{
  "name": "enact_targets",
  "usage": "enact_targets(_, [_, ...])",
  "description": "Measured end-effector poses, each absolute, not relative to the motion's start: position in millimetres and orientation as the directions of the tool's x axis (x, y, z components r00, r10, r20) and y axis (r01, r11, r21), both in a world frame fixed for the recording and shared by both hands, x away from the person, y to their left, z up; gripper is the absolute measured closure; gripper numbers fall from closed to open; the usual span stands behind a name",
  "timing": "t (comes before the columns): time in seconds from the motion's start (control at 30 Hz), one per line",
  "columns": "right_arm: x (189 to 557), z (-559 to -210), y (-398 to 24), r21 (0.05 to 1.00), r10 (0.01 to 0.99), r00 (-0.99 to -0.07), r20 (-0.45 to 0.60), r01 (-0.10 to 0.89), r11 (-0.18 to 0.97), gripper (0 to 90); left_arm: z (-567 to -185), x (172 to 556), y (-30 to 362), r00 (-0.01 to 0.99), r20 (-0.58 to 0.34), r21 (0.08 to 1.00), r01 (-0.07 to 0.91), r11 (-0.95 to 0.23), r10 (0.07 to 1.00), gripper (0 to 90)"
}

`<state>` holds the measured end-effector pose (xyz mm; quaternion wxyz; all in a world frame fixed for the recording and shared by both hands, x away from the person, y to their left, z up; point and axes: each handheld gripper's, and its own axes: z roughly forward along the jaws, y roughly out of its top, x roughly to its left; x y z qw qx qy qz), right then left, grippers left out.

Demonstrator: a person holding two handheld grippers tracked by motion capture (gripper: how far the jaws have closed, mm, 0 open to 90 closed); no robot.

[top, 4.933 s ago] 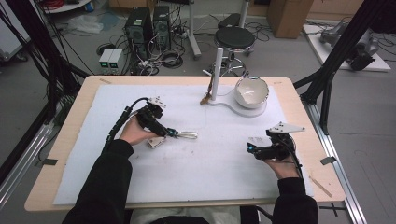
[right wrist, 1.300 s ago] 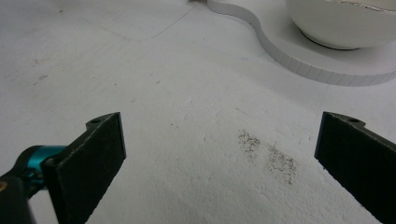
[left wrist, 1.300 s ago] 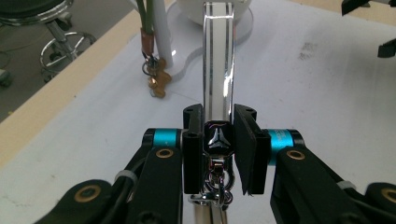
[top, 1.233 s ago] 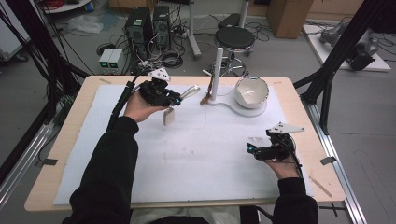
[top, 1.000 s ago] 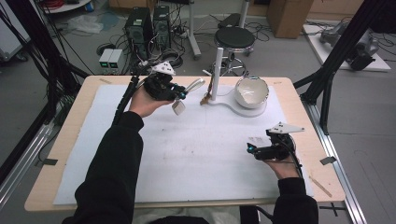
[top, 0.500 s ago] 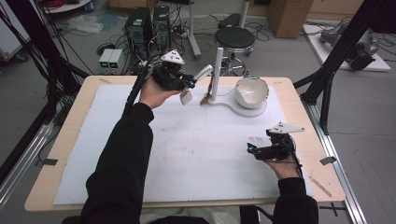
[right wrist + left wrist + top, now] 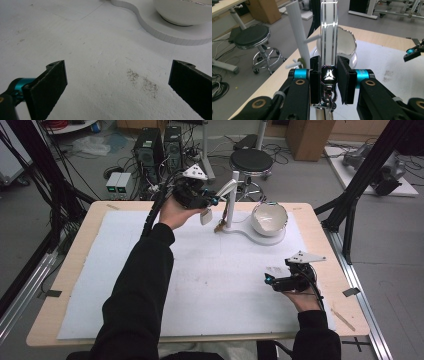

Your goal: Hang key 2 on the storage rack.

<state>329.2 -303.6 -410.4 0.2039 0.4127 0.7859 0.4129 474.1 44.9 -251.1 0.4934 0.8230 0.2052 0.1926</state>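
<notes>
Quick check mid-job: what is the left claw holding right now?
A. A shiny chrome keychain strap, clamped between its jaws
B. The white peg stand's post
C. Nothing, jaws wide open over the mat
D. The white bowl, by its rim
A: in the left gripper view the left claw is shut on the chrome keychain strap, raised near the white peg stand, apart from the white bowl.

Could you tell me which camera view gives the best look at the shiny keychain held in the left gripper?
The left gripper view: the keychain rises between the closed pads, its chrome strap and emblem plain. The high view shows it as a small silver strip near the white stand.
</notes>
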Motion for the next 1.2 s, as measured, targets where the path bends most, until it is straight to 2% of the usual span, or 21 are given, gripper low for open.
enact_targets(0.3, [329,-410,-303,0.818,0.813,-0.581,0.02,0.477,0.321,0.9,-252,481,20,0.838,0.137,0.896,0.123,-0.427,0.528,73.9])
enact_targets(0.47, [330,-410,-305,0.821,0.815,-0.578,0.022,0.476,0.315,1.0,-253,488,6,0.825,0.186,0.894,0.083,-0.44,0.534,73.9])
enact_targets(0.73, [330,-410,-306,0.822,0.814,-0.58,0.023,0.475,0.315,0.9,-254,501,-12,0.812,0.201,0.871,0.108,-0.479,0.548,73.9])
enact_targets(1.2, [329,-410,-310,0.822,0.821,-0.57,0.028,0.48,0.306,0.9,-259,507,-19,0.789,0.214,0.851,0.139,-0.507,0.576,73.6])
